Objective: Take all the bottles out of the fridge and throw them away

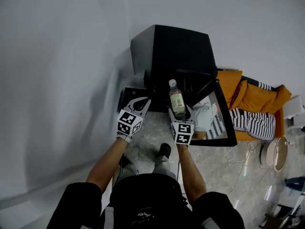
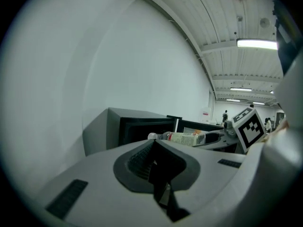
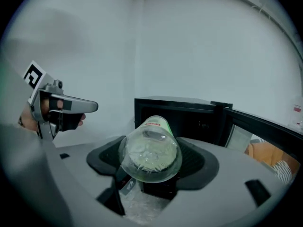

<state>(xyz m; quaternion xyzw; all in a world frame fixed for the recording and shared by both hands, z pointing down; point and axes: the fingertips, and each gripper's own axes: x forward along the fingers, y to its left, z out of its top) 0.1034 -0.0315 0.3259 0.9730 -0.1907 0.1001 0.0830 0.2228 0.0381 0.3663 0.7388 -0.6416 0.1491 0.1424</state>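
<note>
Right gripper view: right hand-held gripper (image 3: 150, 167) clamps the bottle (image 3: 150, 152) near its base; left hand-held gripper (image 2: 154, 143) is closed, empty. Keep clear of the fridge door (image 1: 230, 128) at 3 o'clock.

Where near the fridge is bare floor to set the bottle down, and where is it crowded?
Bare speckled floor lies between the fridge, its open door and the person's shoe, below the left gripper. A second patch lies right of the person, bordered by a cable. Crowded: the sofa side, behind the door.
</note>
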